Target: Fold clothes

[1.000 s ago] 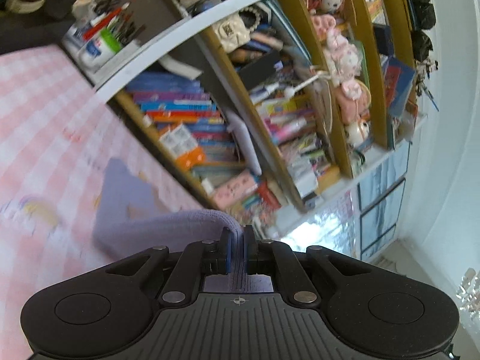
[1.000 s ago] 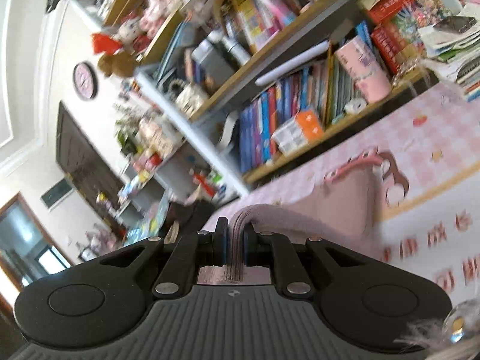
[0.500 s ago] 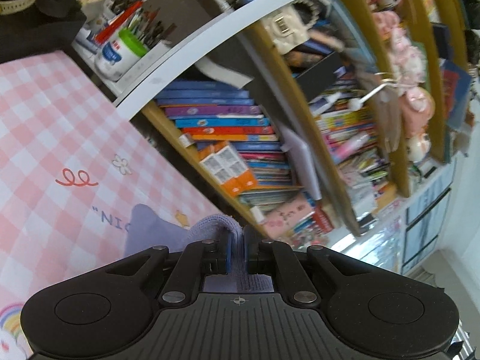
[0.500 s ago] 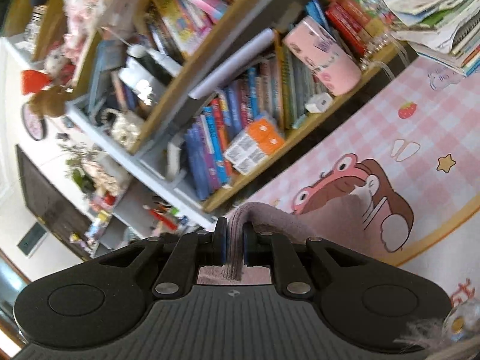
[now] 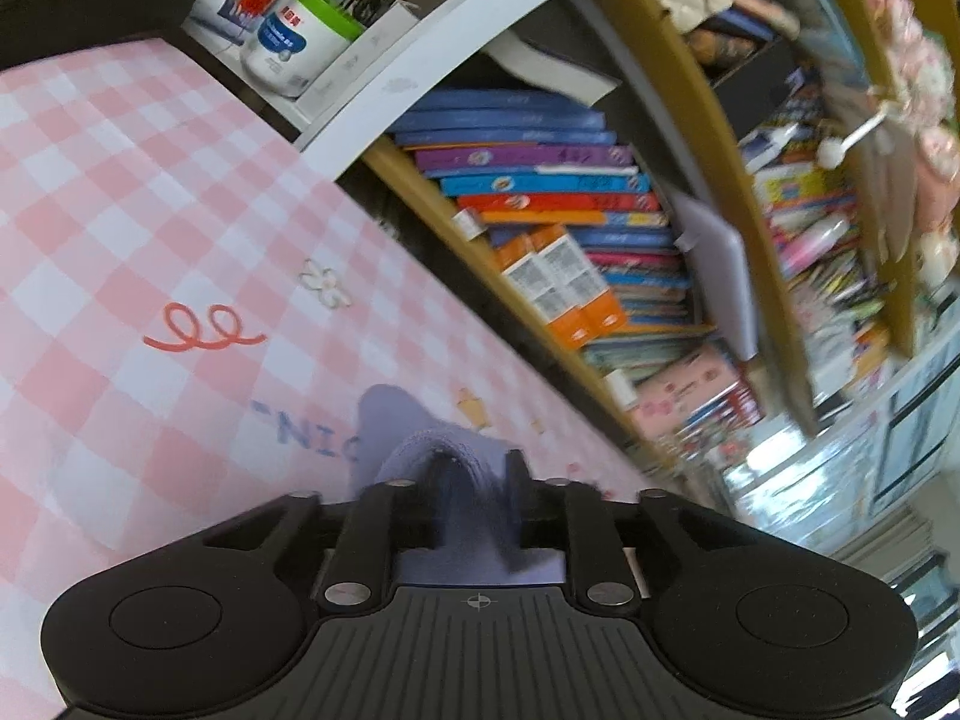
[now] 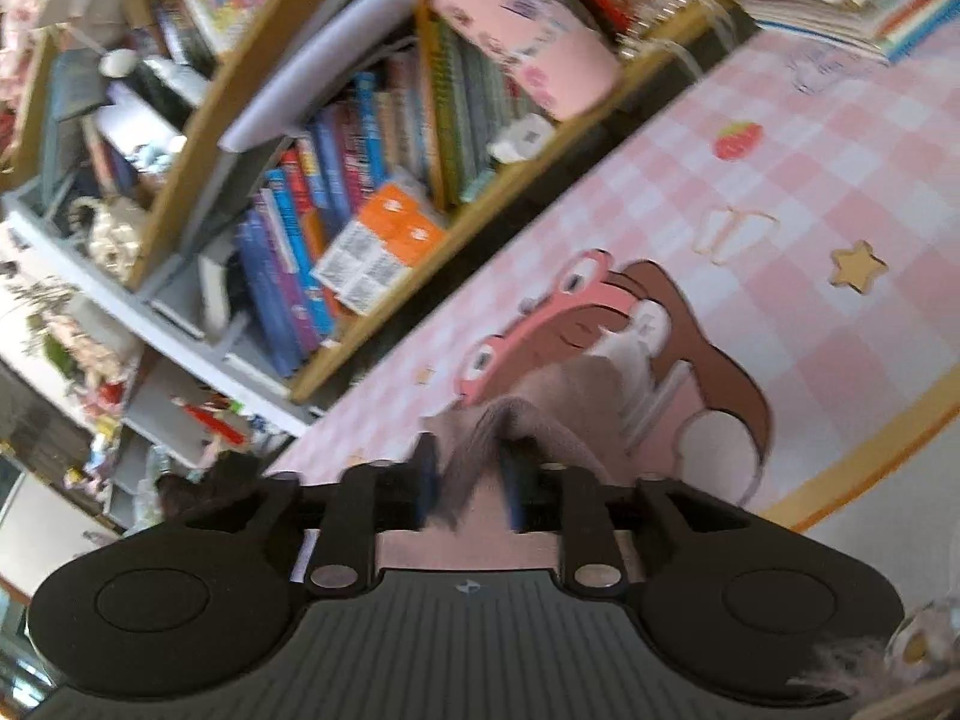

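Note:
A soft mauve-purple garment (image 5: 414, 450) lies on the pink checked tablecloth (image 5: 150, 228). Its edge bunches between the parted fingers of my left gripper (image 5: 474, 468), which is open just above the cloth. In the right wrist view the same garment (image 6: 576, 396) looks pinkish-grey, and a fold of it stands loose between the parted fingers of my right gripper (image 6: 468, 468), also open. Most of the garment is hidden under both grippers.
A crowded bookshelf (image 5: 540, 192) runs along the table's far edge, also seen in the right wrist view (image 6: 336, 192). A white pen pot (image 5: 294, 42) stands at the back left. A stack of papers (image 6: 852, 6) lies at the back right. A cartoon print (image 6: 600, 324) marks the tablecloth.
Both grippers went from shut on the garment to open, letting its edge go. Both moved down and closer to the table, with the garment now resting on the cloth.

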A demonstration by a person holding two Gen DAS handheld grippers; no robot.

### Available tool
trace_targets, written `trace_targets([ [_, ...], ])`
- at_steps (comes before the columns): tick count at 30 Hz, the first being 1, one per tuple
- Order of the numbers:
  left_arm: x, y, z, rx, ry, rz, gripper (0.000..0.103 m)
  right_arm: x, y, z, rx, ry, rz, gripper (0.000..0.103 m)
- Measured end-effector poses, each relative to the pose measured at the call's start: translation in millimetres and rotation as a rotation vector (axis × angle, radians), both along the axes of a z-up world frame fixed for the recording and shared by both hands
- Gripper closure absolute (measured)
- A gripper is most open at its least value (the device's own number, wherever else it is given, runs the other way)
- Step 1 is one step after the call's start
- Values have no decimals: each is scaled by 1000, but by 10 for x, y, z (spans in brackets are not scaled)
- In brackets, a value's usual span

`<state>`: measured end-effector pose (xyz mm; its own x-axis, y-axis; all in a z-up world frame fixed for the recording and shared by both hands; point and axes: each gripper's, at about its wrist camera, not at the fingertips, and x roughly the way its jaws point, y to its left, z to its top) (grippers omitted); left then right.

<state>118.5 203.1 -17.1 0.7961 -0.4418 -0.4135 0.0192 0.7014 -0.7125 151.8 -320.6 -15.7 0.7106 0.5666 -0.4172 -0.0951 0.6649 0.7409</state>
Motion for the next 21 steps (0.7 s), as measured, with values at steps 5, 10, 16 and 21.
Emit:
trace_targets([
  [5, -208, 143, 221, 184, -94, 32, 43, -114, -69, 187, -167, -73, -21, 57],
  [10, -262, 47, 125, 218, -54, -13, 36, -294, -13, 244, -408, -128, 7, 55],
  [16, -314, -86, -14, 248, 5, -71, 50, -413, 45, 14, -384, -68, 69, 68],
  [21, -424, -90, 117, 188, -57, -98, 97, -503, -11, 178, -298, -140, 94, 97],
])
